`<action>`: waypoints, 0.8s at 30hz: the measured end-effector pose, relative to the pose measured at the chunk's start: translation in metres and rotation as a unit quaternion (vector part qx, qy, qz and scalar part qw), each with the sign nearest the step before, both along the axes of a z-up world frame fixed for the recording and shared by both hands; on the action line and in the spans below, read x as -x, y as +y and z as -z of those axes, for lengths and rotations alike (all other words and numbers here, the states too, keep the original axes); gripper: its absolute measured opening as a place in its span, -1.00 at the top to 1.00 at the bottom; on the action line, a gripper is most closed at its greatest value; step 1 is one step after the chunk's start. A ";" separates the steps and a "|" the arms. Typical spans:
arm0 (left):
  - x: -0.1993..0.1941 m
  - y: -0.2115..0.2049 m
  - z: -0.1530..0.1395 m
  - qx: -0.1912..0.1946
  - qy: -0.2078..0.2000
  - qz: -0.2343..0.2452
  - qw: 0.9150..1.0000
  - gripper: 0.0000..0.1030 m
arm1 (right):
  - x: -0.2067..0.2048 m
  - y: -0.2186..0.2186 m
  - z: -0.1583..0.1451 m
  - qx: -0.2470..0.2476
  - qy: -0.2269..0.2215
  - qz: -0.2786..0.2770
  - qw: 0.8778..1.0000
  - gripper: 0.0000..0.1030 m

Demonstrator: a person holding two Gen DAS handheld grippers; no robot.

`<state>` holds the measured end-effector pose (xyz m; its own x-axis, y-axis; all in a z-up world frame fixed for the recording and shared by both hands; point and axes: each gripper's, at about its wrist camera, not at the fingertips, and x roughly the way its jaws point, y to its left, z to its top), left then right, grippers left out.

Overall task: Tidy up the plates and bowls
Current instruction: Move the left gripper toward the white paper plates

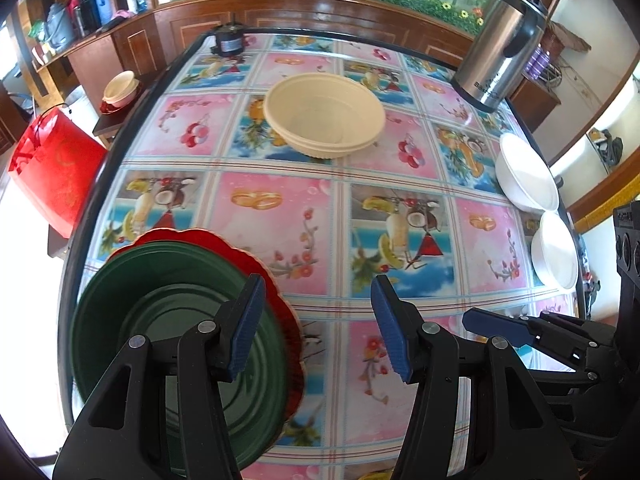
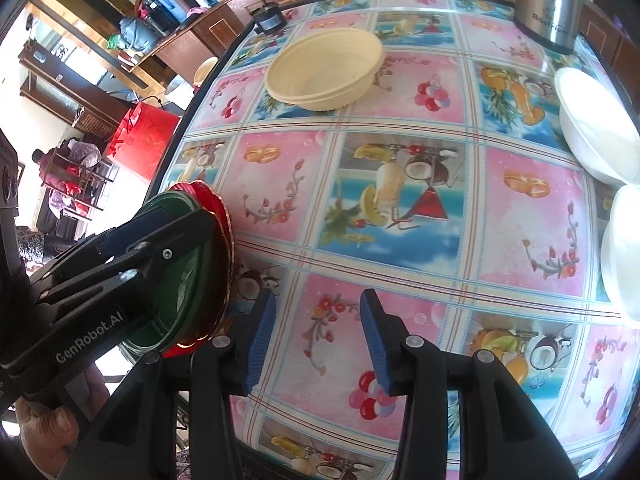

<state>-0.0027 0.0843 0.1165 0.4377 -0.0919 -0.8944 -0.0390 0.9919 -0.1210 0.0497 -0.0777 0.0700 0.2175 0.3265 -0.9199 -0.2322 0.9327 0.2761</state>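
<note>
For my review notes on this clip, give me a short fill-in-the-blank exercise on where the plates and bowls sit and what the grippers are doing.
1. The green plate lies on top of a ____ plate with a scalloped rim.
2. The cream bowls are ____ one inside the other near the table's far side.
3. Two ____ bowls sit side by side at the table's right edge.
4. The left gripper and the right gripper both have nothing ____ their blue pads.

Missing words: red; nested; white; between

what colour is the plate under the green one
Red, with a scalloped rim; the left wrist view shows it best.
</note>
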 end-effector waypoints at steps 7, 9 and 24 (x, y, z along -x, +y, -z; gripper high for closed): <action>-0.012 -0.028 0.005 -0.001 0.004 0.021 1.000 -0.13 | -0.006 -0.026 0.002 -0.002 0.003 0.022 1.000 0.14; -0.017 -0.039 0.007 -0.002 0.006 0.029 1.000 -0.18 | -0.008 -0.037 0.002 -0.003 0.003 0.031 1.000 0.14; -0.075 -0.130 0.007 -0.004 0.004 0.076 0.997 -0.23 | -0.040 -0.131 -0.015 0.007 -0.018 0.099 0.995 0.08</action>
<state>0.0725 -0.0459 0.1091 0.4128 -0.1495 -0.8985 0.1102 0.9874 -0.1136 0.0896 -0.2089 0.0849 0.3093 0.2617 -0.9143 -0.0525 0.9646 0.2583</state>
